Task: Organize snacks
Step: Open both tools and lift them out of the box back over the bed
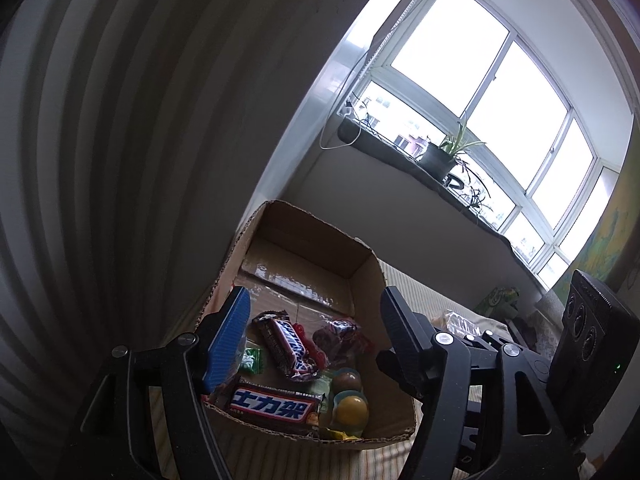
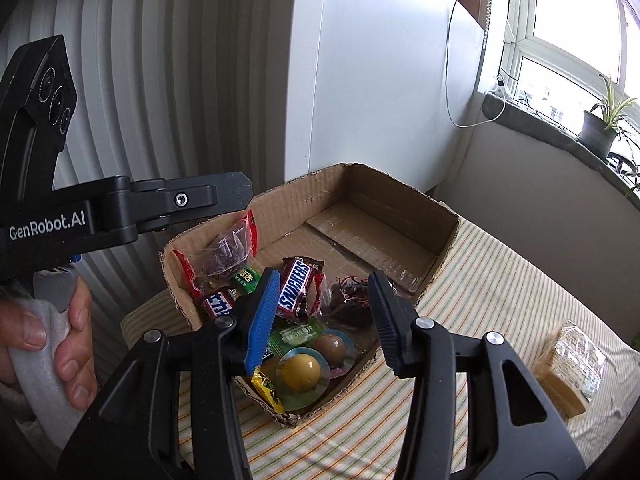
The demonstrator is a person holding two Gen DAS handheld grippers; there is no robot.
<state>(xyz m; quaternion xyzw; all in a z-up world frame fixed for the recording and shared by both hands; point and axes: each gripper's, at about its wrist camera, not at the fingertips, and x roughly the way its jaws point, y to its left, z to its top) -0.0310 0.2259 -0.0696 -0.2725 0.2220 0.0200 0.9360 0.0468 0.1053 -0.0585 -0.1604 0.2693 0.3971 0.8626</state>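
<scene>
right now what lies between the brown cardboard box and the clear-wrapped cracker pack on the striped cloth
Only bare striped cloth separates the cardboard box from the cracker pack, as the right wrist view shows.

Black plastic left gripper and right gripper, one ribbed blue pad opposite one black each, silver screws at pivots, white "GenRobot.AI" lettering — hand around white-wrapped handle

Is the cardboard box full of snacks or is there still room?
Still room. The cardboard box holds snacks like the Snickers bar only at its near end; the far half shows bare cardboard floor.
</scene>
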